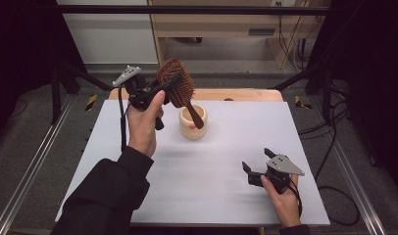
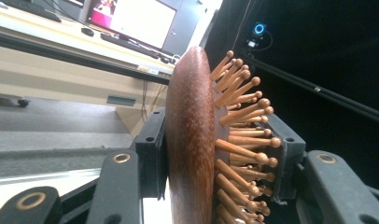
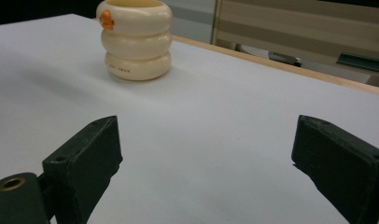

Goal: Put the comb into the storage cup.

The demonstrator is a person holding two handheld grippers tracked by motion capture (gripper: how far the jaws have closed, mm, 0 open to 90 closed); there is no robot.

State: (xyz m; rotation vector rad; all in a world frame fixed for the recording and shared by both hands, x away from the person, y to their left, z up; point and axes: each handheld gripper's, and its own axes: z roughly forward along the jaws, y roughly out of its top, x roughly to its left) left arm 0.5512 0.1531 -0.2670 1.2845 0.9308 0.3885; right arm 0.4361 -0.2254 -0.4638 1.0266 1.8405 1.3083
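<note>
A brown wooden hairbrush [image 1: 177, 88] with wooden bristles is clamped by its head in my left gripper [image 1: 163, 87], raised above the table's far left. Its handle slants down over the mouth of a cream ribbed cup [image 1: 193, 123] with an orange mark. From the left gripper view the brush head [image 2: 192, 140] stands edge-on between the two pads, bristles pointing right. My right gripper [image 1: 257, 161] rests low near the front right of the table, open, with nothing between its fingers. The right gripper view looks across the white surface to the cup [image 3: 135, 39].
A white sheet [image 1: 226, 166] covers the table, with a wooden edge [image 1: 236, 94] showing at the back. Black frame bars and cables run along both sides. A desk with a monitor [image 2: 131, 18] stands beyond the table.
</note>
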